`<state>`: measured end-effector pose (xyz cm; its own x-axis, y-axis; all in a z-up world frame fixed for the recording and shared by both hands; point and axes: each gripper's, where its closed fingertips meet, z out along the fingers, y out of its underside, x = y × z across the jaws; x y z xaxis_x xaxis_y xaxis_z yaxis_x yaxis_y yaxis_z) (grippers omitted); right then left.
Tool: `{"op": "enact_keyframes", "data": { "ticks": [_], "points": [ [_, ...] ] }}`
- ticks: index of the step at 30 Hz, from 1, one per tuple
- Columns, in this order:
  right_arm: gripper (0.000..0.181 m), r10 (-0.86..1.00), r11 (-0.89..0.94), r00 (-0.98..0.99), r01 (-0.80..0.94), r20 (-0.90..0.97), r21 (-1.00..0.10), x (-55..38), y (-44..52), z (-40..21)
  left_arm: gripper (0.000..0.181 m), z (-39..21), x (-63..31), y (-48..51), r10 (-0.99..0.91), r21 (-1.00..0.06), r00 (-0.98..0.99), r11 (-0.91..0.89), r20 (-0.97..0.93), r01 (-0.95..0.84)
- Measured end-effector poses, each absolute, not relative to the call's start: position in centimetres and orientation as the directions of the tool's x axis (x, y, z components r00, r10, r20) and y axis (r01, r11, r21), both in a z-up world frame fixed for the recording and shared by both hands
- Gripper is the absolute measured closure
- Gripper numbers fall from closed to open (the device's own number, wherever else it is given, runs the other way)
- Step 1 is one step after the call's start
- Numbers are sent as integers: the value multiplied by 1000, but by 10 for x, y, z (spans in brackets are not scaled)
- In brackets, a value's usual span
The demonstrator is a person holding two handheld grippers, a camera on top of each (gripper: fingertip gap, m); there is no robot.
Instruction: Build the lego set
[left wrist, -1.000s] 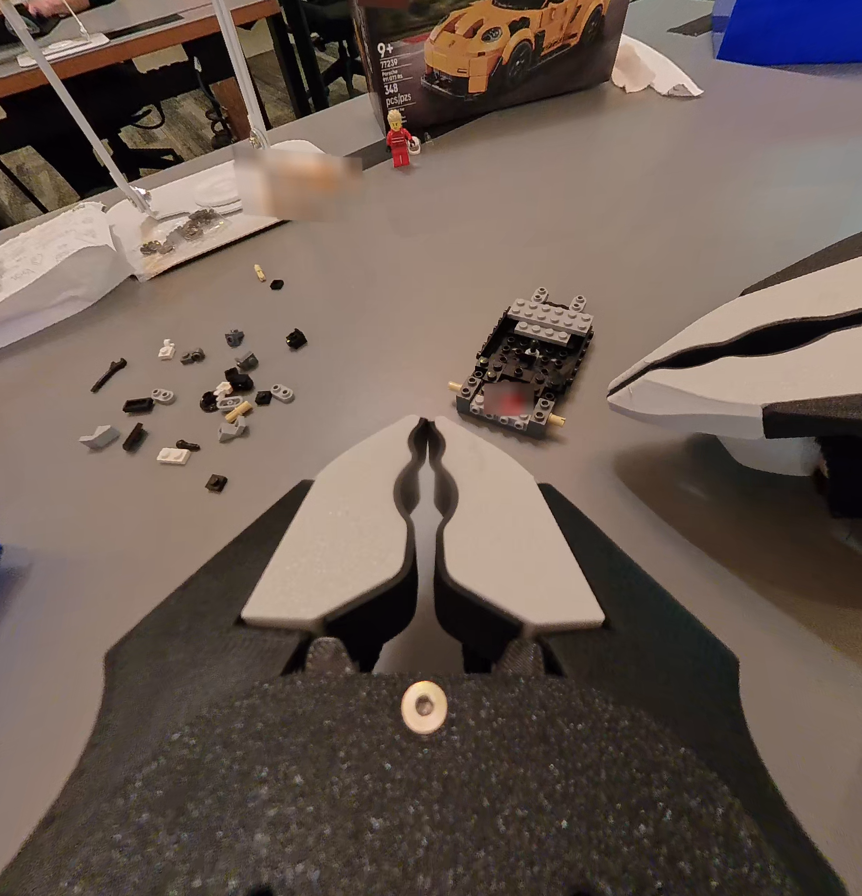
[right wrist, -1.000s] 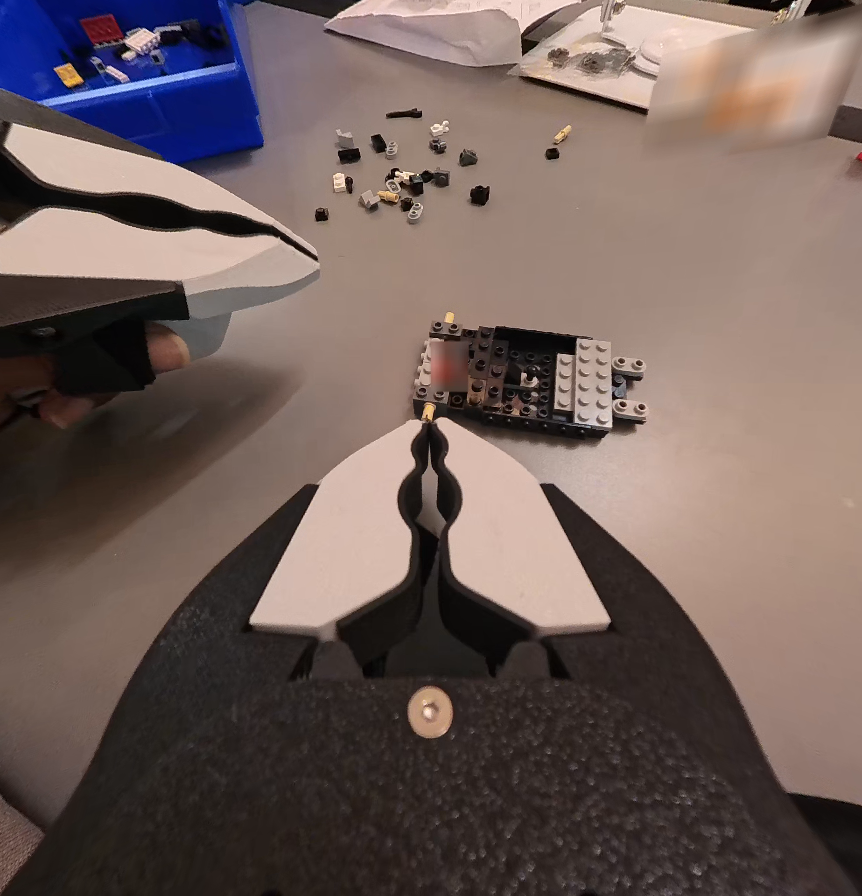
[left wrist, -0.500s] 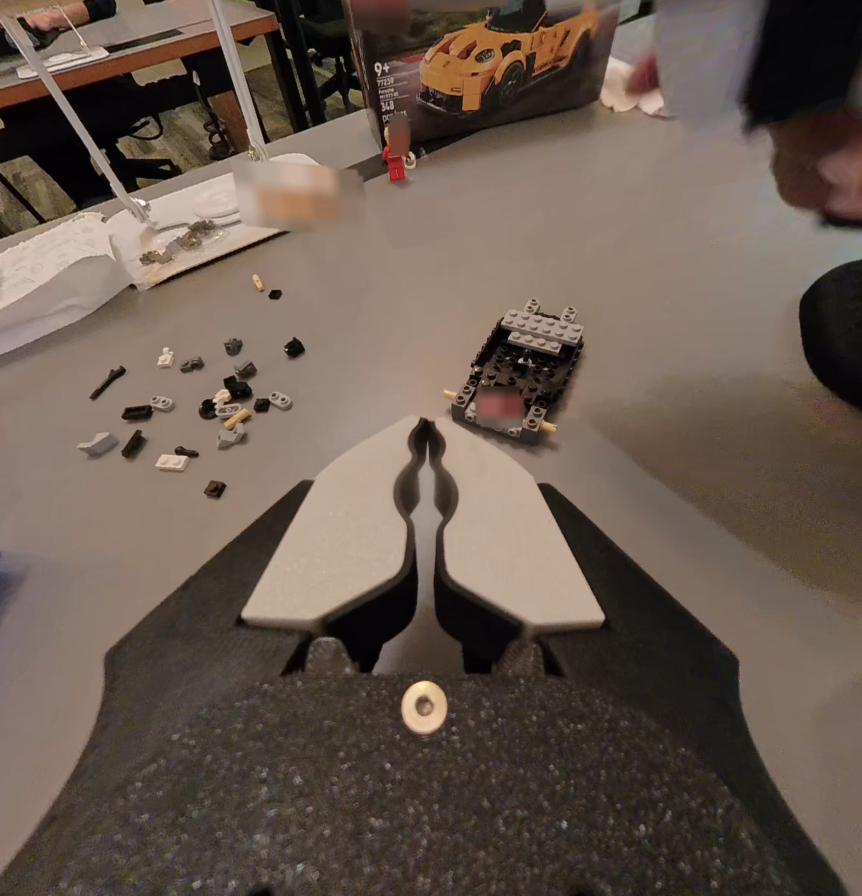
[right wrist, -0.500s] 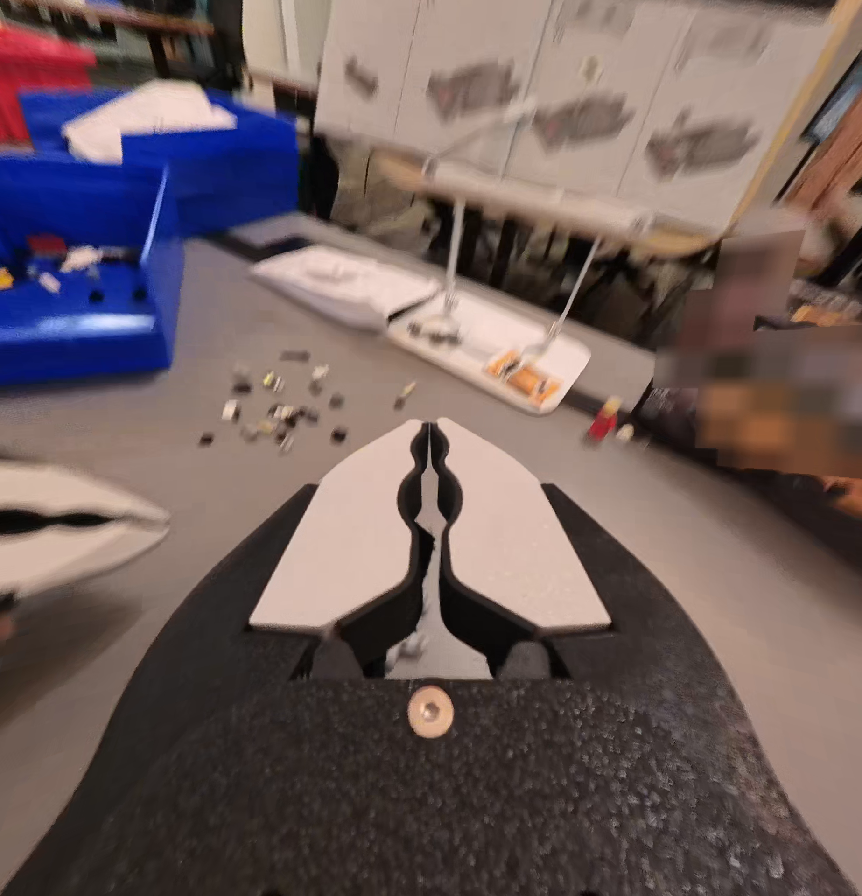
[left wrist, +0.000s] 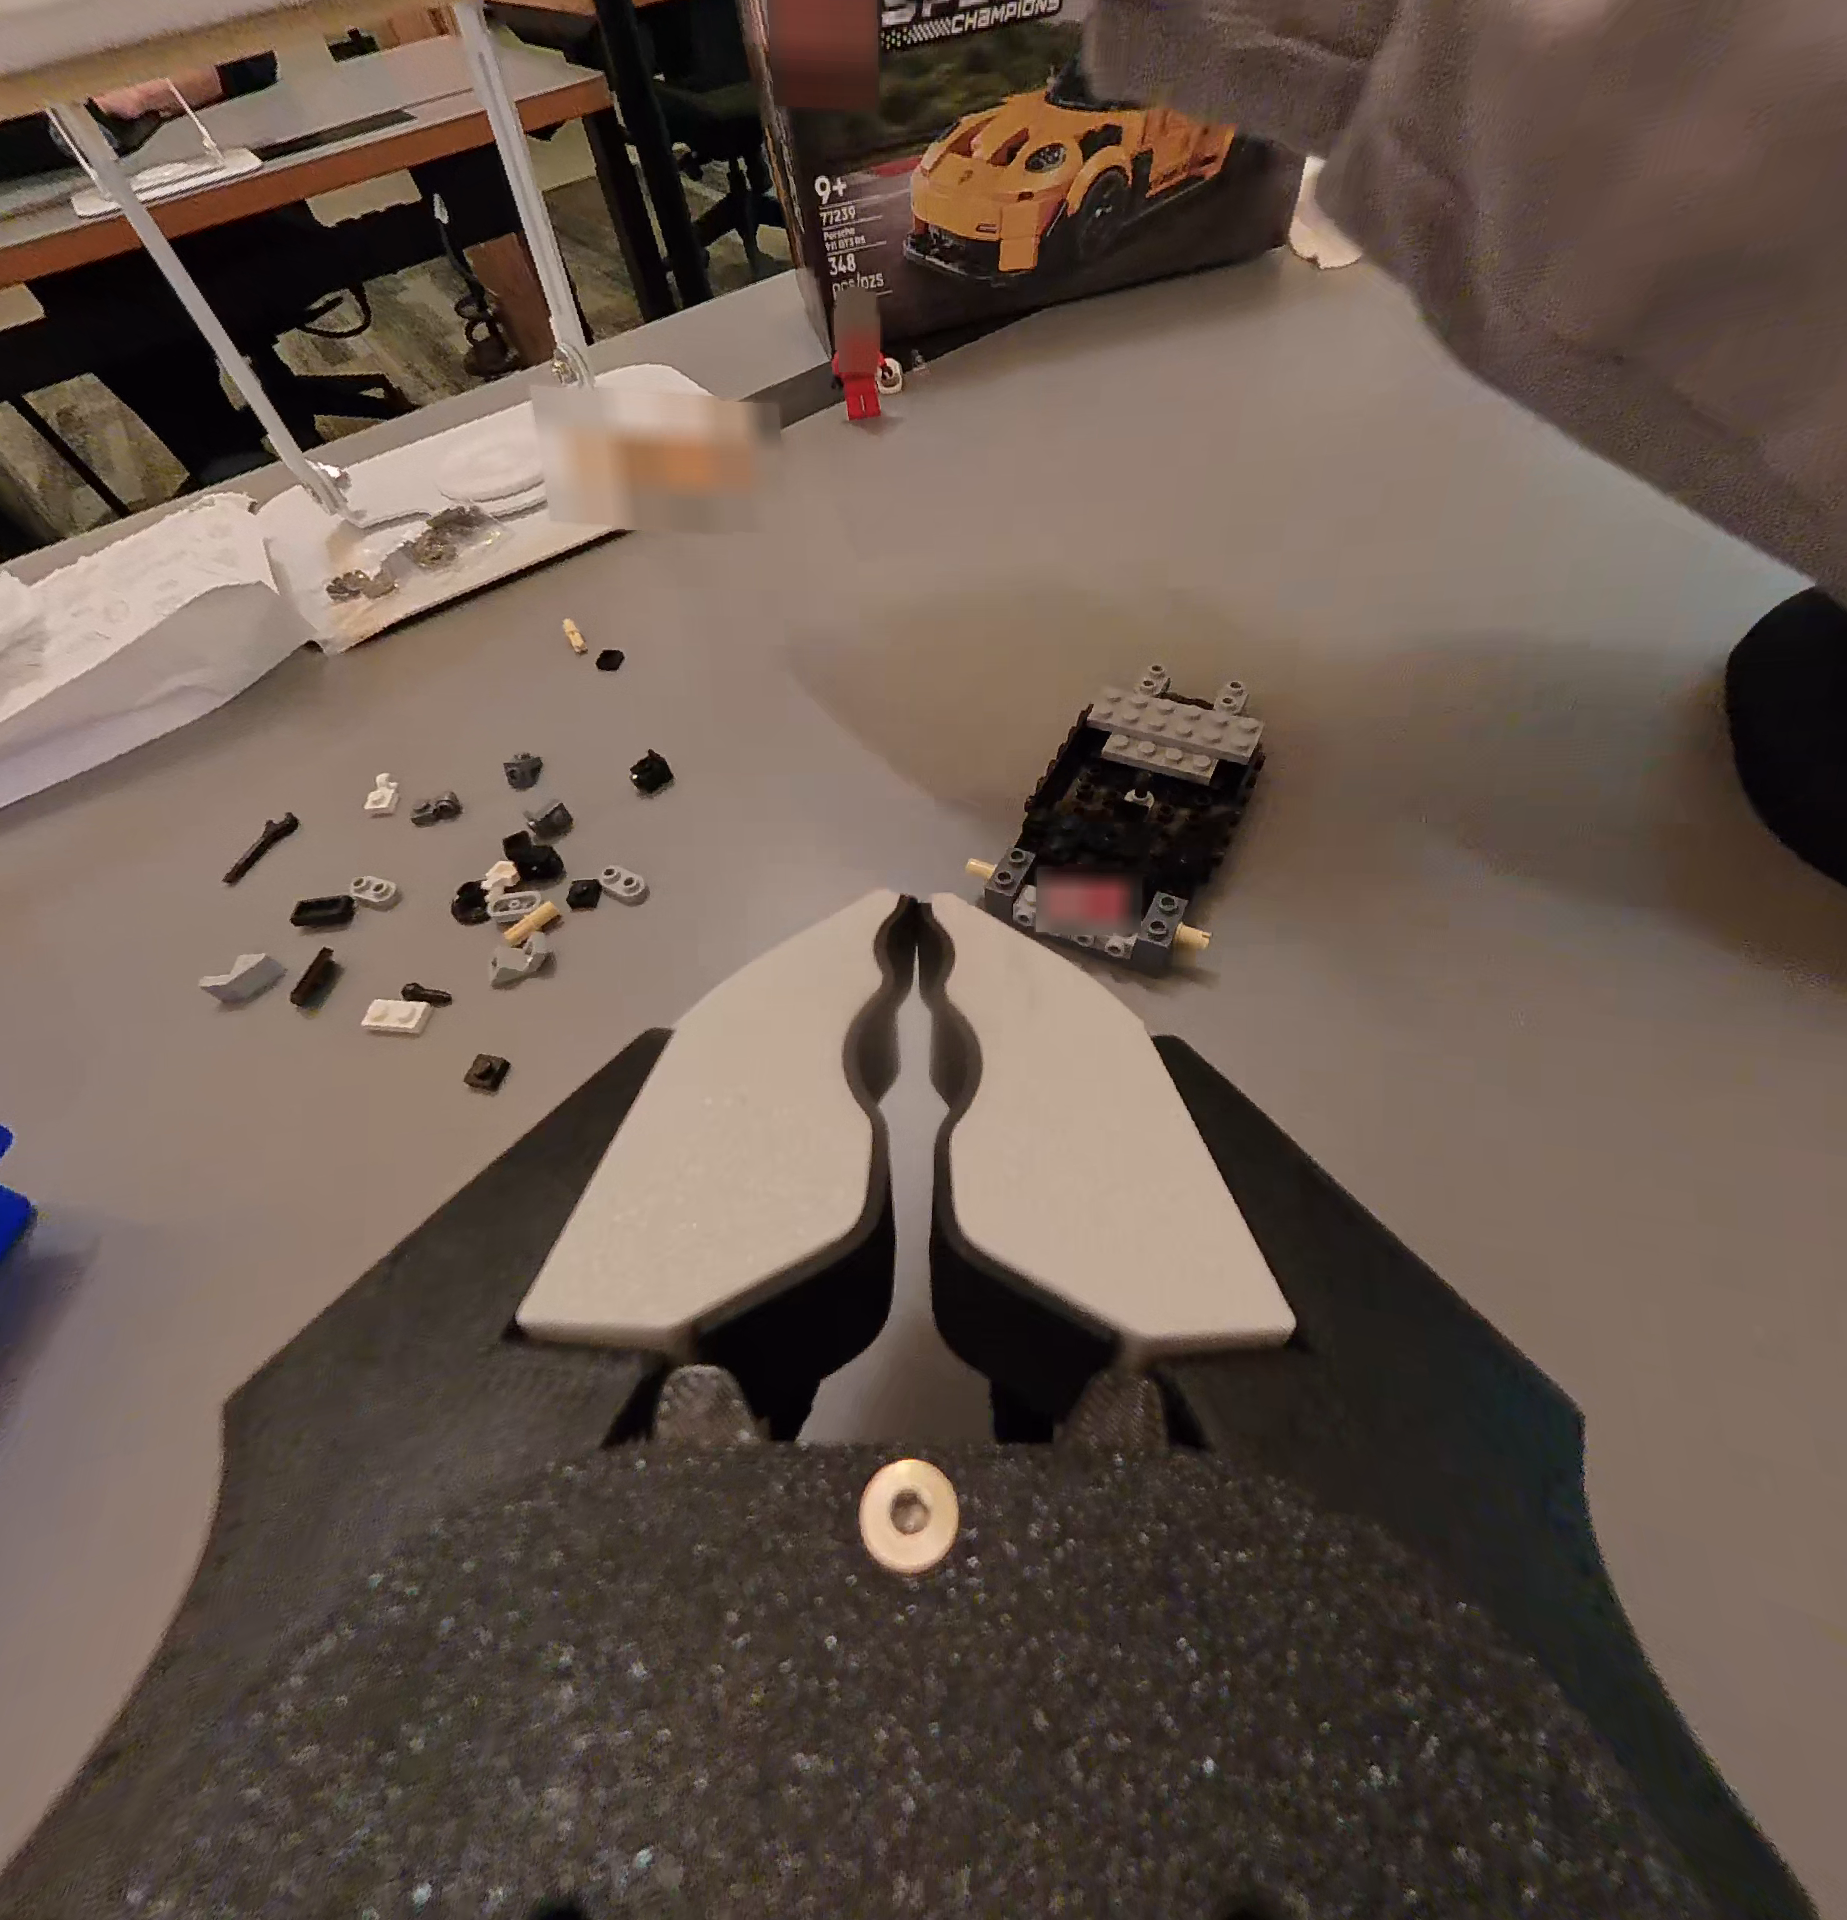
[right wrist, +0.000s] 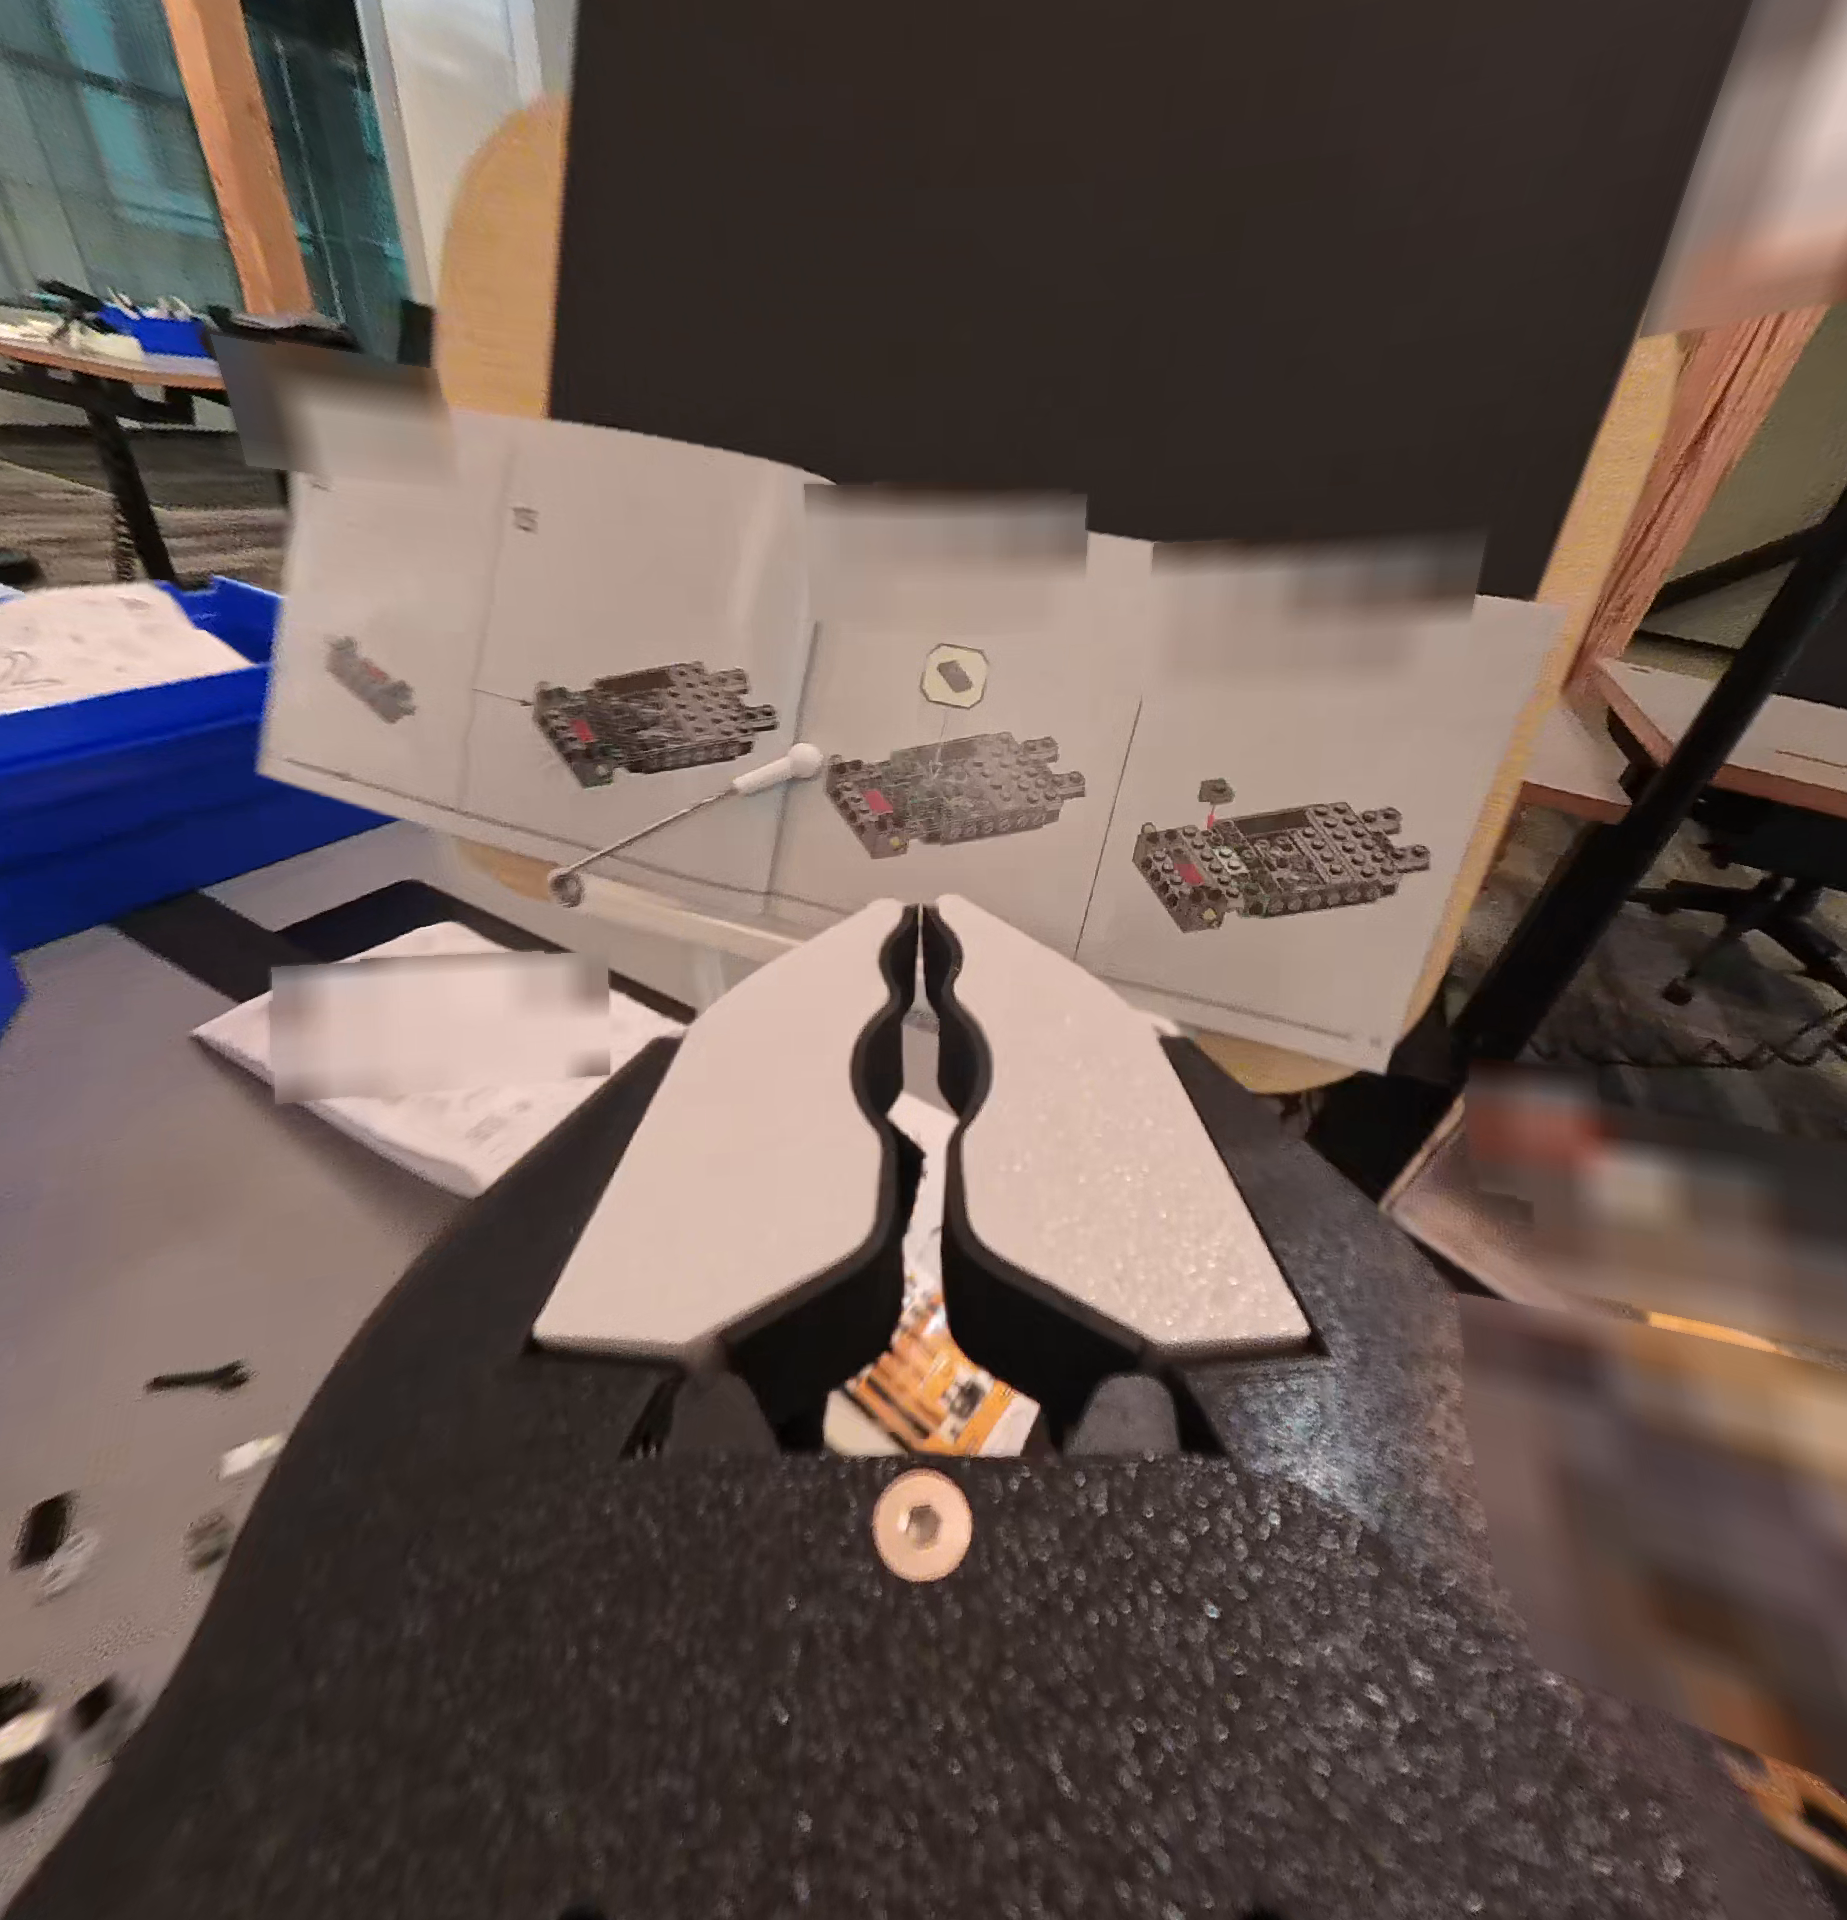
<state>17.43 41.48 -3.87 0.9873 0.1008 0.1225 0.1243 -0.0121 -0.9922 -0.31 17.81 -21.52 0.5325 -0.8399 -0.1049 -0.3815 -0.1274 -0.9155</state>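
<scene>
The left gripper point(left wrist: 917, 906) and right gripper point(right wrist: 919, 912) are hovering clenched and empty, a blue bin point(right wrist: 119, 748) holding white paper.

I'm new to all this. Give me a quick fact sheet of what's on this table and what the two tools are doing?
Build: partly built car base, flat on the grey table
Loose parts: small pieces scattered left of the base
Box: set box standing at the far edge
Left tool: shut, empty, near the base
Right tool: shut, empty, facing the instruction sheet
</scene>
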Motion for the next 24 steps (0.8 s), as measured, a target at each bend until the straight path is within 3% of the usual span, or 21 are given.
{"op": "enact_keyframes", "data": {
  "ticks": [10, 24],
  "points": [
    [181, 77, 39, 983, 164, 166, -986, 183, 483, -55, 181, -216, -4, 179, -850, -918, 522, -154, -66, -366],
    [181, 95, 6, 981, 168, 168, -986, 172, 492, -62, 181, -214, -5, 178, -854, -922, 518, -162, -48, -352]
  ]
}}
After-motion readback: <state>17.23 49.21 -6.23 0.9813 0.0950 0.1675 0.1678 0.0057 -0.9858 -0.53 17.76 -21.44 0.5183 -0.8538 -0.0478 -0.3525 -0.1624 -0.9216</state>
